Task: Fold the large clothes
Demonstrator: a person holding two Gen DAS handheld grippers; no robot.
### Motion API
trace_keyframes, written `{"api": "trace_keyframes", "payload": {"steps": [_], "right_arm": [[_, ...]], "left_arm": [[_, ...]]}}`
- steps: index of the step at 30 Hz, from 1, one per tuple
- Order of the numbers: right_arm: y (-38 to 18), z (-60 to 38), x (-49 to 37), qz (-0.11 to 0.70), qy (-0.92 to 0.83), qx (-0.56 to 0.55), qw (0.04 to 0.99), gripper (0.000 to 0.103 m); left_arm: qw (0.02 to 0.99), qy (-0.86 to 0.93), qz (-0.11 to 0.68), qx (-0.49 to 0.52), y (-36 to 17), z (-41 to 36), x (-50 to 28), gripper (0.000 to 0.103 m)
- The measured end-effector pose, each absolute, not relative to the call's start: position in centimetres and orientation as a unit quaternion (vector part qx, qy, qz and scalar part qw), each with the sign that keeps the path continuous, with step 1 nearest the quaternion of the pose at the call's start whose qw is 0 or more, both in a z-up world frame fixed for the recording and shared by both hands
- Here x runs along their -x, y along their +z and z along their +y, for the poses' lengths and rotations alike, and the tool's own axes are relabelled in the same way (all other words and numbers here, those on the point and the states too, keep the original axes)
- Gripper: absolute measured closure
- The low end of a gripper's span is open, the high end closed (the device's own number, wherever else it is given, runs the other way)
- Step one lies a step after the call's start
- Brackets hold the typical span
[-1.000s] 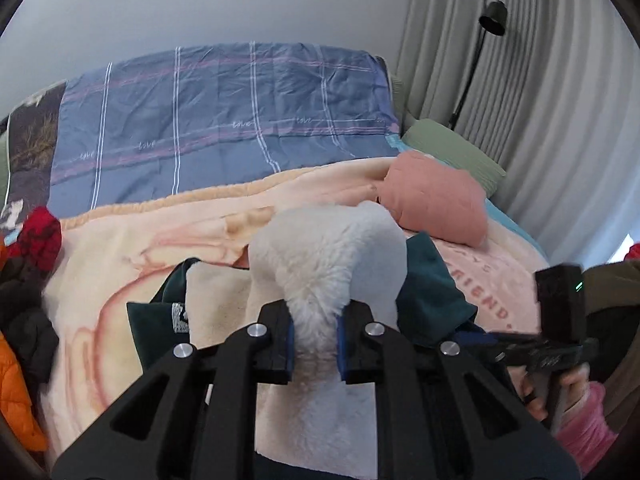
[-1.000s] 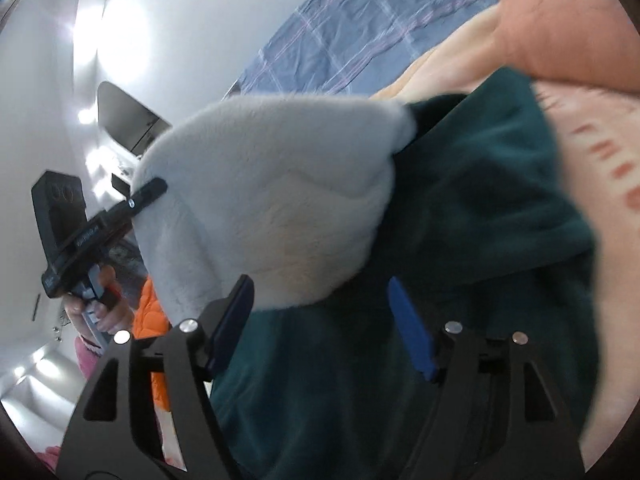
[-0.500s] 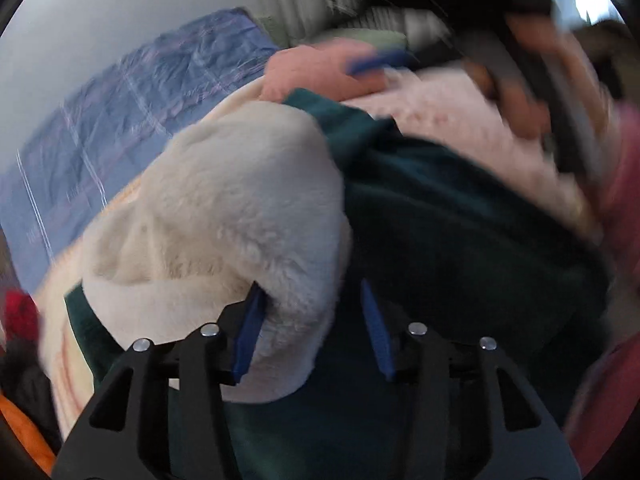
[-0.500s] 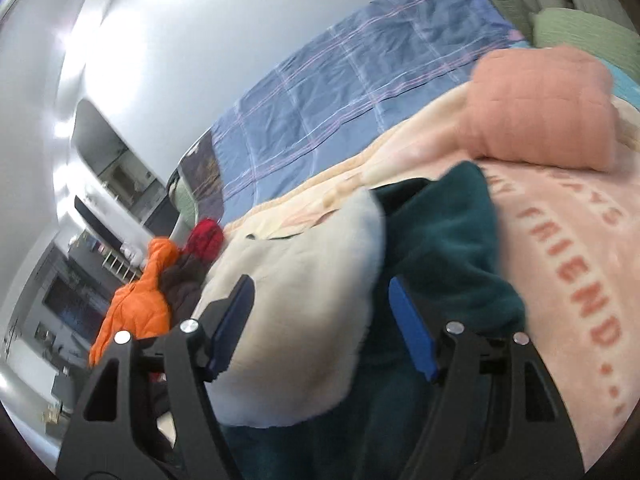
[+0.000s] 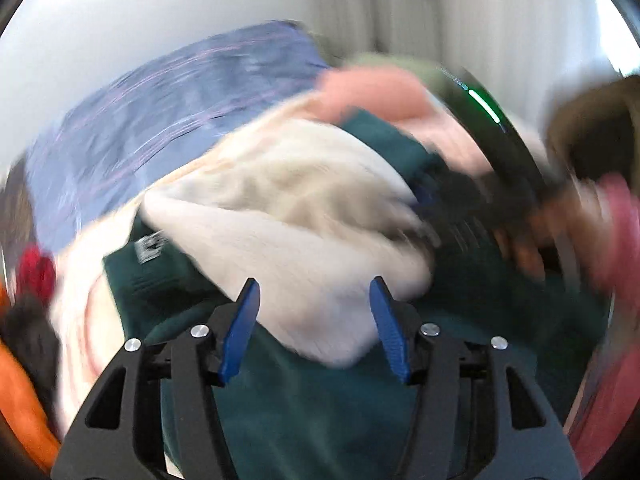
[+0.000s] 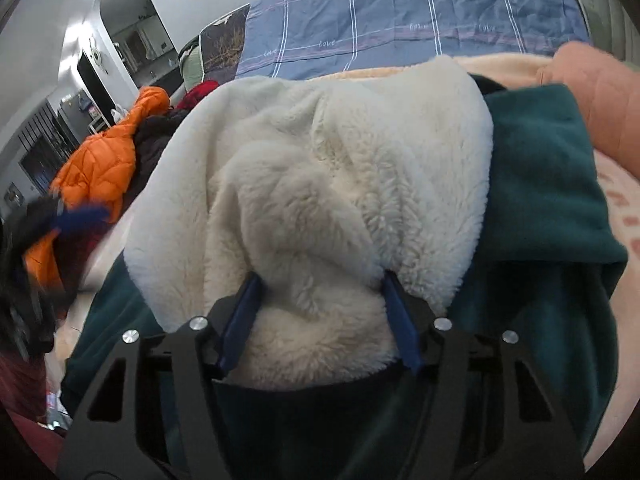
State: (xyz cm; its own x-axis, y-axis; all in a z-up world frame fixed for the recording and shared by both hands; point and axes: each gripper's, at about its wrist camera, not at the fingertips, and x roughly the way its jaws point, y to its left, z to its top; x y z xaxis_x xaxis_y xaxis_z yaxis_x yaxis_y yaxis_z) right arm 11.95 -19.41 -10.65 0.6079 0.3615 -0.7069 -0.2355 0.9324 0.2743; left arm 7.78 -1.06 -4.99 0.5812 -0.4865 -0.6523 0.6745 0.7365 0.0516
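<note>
A dark green jacket (image 6: 540,184) with a white fleece lining (image 6: 320,160) lies bunched on the bed. My right gripper (image 6: 322,316) has a thick fold of that lining between its blue pads. Its jaws are closing, and the fleece bulges over both pads. The left wrist view is blurred by motion. There my left gripper (image 5: 314,316) hangs over the green cloth (image 5: 280,408), its jaws opening. The edge of the lining (image 5: 288,216) lies between its pads without touching them. The right gripper (image 5: 472,200) shows as a dark smear on the right, with a hand (image 5: 524,252) behind it.
A peach blanket (image 6: 624,248) covers the bed under the jacket. A folded pink cloth (image 6: 600,108) lies at the right, and a blue checked quilt (image 6: 400,20) beyond. An orange puffer jacket (image 6: 104,160) and dark and red clothes (image 6: 196,94) are piled at the left.
My left gripper has let go of the fleece, opened and sunk toward the jacket. My right gripper has swung onto the lining, and its jaws have narrowed around a fold.
</note>
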Motion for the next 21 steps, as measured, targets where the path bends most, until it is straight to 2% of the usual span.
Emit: {"api": "trace_keyframes", "payload": {"steps": [1, 3, 7, 8, 9, 10, 12, 14, 16, 18, 21], "right_arm": [[-10.4, -19.1, -12.0, 0.409, 0.163, -0.071, 0.895, 0.04], [-10.1, -18.6, -11.4, 0.409, 0.16, -0.054, 0.897, 0.04], [-8.0, -20.9, -10.3, 0.396, 0.185, -0.137, 0.889, 0.044], [-7.0, -22.2, -10.1, 0.377, 0.199, -0.18, 0.886, 0.05], [-5.9, -22.8, -10.1, 0.36, 0.205, -0.198, 0.889, 0.062], [-5.0, -23.4, -10.0, 0.333, 0.214, -0.208, 0.894, 0.067], [-4.2, -23.2, -10.4, 0.306, 0.225, -0.2, 0.903, 0.07], [-5.7, -22.1, -12.0, 0.349, 0.208, -0.167, 0.898, 0.07], [-10.5, -20.0, -13.7, 0.433, 0.154, -0.069, 0.886, 0.071], [-12.4, -19.5, -13.3, 0.411, 0.153, -0.049, 0.897, 0.071], [-11.0, -20.0, -12.7, 0.422, 0.146, -0.062, 0.893, 0.071]], "left_arm": [[0.881, -0.331, 0.318, -0.112, -4.6, -0.6, -8.8, 0.054], [0.892, -0.317, 0.316, -0.07, -4.4, -0.7, -10.5, 0.055], [0.894, -0.214, 0.347, -0.186, -10.2, -2.8, -13.4, 0.054], [0.888, -0.199, 0.365, -0.196, -12.6, -2.5, -14.2, 0.054], [0.89, -0.204, 0.368, -0.177, -13.1, -2.0, -14.8, 0.053], [0.893, -0.212, 0.368, -0.151, -13.2, -1.2, -14.9, 0.051], [0.892, -0.216, 0.376, -0.13, -12.9, -0.5, -15.3, 0.048], [0.892, -0.214, 0.379, -0.124, -13.1, 0.0, -14.7, 0.044], [0.89, -0.217, 0.385, -0.109, -13.4, 0.5, -15.5, 0.039], [0.888, -0.221, 0.394, -0.093, -13.6, 1.1, -16.2, 0.036], [0.887, -0.226, 0.395, -0.079, -13.4, 1.4, -15.6, 0.035]]}}
